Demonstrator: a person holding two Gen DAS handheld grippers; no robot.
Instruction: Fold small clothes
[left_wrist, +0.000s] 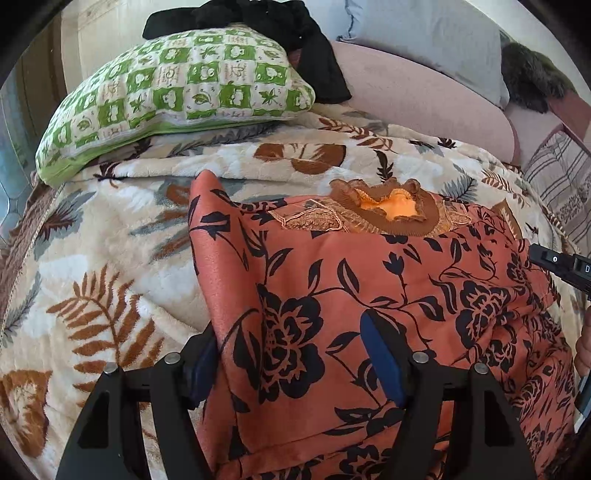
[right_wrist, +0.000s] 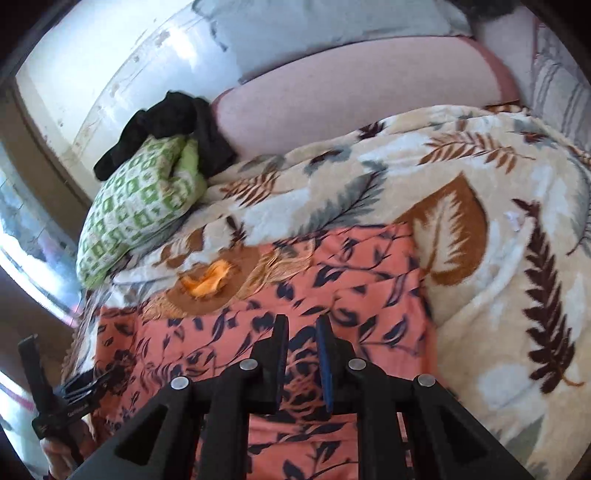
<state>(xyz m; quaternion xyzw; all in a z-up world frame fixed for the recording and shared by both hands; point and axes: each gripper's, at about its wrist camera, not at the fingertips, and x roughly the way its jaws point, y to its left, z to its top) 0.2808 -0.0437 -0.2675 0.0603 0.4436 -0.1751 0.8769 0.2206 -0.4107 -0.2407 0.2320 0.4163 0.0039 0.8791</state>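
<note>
From the left wrist, the left tongs (left_wrist: 291, 354) stand wide, their blue pads on either side of a raised fold of the orange garment (left_wrist: 388, 295); the fold runs up between the fingers, but whether the pads press it cannot be told. The garment, printed with black flowers, lies spread on a leaf-patterned blanket (left_wrist: 110, 266) on the bed, its brown collar (left_wrist: 391, 210) at the far end. A green checked pillow (left_wrist: 177, 88) sits beyond, with a black cloth (left_wrist: 295, 33) draped on it and a pink cushion (left_wrist: 424, 96) to the right. Part of the right tongs (left_wrist: 561, 264) shows at the right edge. From the right wrist, the right tongs (right_wrist: 302, 354) are nearly closed, with a narrow gap between the pads and garment (right_wrist: 369, 280) cloth seen through it; a pinch of cloth there cannot be made out. The blanket (right_wrist: 498, 258) spreads to the right, the pillow (right_wrist: 140, 214) and black cloth (right_wrist: 173, 122) lie far left, and the left tongs (right_wrist: 55, 387) show at the lower left.
</note>
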